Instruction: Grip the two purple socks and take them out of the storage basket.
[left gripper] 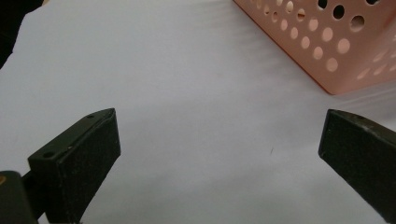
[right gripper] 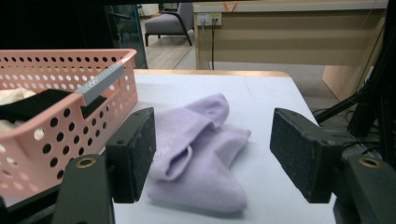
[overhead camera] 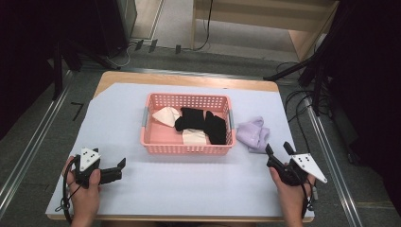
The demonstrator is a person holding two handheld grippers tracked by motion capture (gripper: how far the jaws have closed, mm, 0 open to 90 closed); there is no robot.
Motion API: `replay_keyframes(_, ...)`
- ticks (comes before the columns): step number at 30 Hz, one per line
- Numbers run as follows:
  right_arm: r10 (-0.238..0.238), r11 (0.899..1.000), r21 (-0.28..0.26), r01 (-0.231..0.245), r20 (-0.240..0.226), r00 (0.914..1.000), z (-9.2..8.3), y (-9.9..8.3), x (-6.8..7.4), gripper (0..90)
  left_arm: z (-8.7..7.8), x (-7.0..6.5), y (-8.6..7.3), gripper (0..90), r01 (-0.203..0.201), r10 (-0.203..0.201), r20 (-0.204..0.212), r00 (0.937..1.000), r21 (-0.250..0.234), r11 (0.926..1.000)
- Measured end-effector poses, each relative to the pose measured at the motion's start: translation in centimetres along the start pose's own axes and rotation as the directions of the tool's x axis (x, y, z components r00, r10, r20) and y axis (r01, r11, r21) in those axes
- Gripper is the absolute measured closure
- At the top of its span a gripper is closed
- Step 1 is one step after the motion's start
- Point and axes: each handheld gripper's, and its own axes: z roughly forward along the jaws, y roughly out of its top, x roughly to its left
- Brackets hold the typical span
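- Black jaws of the right gripper (right gripper: 212, 158) fill the foreground in the right gripper view, standing wide apart with nothing pressed between them; the lilac sock (right gripper: 201, 154) lies on the table just ahead of them.
- From the high view, that sock (overhead camera: 254, 135) sits crumpled just outside the right end of the pink basket (overhead camera: 187, 147), which already holds cream and black socks (a mixed heap, partly overlapping).
- Left gripper (left gripper: 219, 154) also has its jaws spread wide over bare table, holding nothing, with a corner of the basket ahead of it.
- Risk, as I judge it: the sock lies close to the basket wall, so a jaw coming in on that side could strike or nudge the basket and shift it.
- Another risk: the sock is folded on itself, so a shallow pinch may catch just the top layer and let the rest trail or slip free on the lift.
- Surface: a pale white sheet (overhead camera: 189, 189) covers a wooden tabletop, smooth and uncluttered around the basket.
- Room: grey floor, black stands and cables at both sides, light wooden furniture beyond the far edge.
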Motion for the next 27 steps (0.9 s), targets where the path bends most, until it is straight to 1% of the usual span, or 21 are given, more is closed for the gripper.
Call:
replay_keyframes(1, -0.005, 1.000, -0.002, 0.005, 0.002, 1.0000, -0.1, -0.1, -0.2, 31.2, 0.0, 0.0, 0.0, 0.0, -0.001, 0.001, 0.001, 1.0000, 0.002, 1.0000)
replay_keyframes(5, 0.001, 1.000, 0.011, -0.001, 0.004, 1.0000, -1.0, -0.9, -0.9, 29.9, 0.0, 0.0, 0.0, 0.0, -0.001, 0.001, 0.000, 1.0000, 0.001, 1.0000)
replay_keyframes(10, 0.009, 1.000, 0.025, -0.010, 0.032, 0.9994, -2.0, -1.7, -2.0, 28.5, 0.0, 0.0, 0.0, 0.0, -0.002, 0.002, -0.002, 1.0000, 0.001, 1.0000)
replay_keyframes(14, 0.004, 1.000, 0.024, -0.005, 0.038, 0.9993, -2.9, -2.0, -2.9, 27.5, 0.0, 0.0, 0.0, 0.0, 0.003, -0.003, 0.000, 1.0000, 0.000, 1.0000)
replay_keyframes(18, -0.003, 0.999, 0.040, 0.001, 0.065, 0.9979, -3.9, -2.5, -3.9, 27.5, 0.0, 0.0, 0.0, 0.0, 0.001, -0.001, 0.003, 1.0000, 0.000, 1.0000)
replay_keyframes(25, 0.025, 0.999, 0.029, -0.028, 0.092, 0.9955, -5.7, -3.0, -5.2, 26.7, 0.0, 0.0, 0.0, 0.0, 0.000, 0.000, 0.003, 1.0000, 0.000, 1.0000)
replay_keyframes(27, 0.023, 0.999, 0.031, -0.026, 0.091, 0.9956, -6.2, -3.1, -5.4, 26.1, 0.0, 0.0, 0.0, 0.0, 0.003, -0.003, 0.004, 1.0000, 0.000, 1.0000)
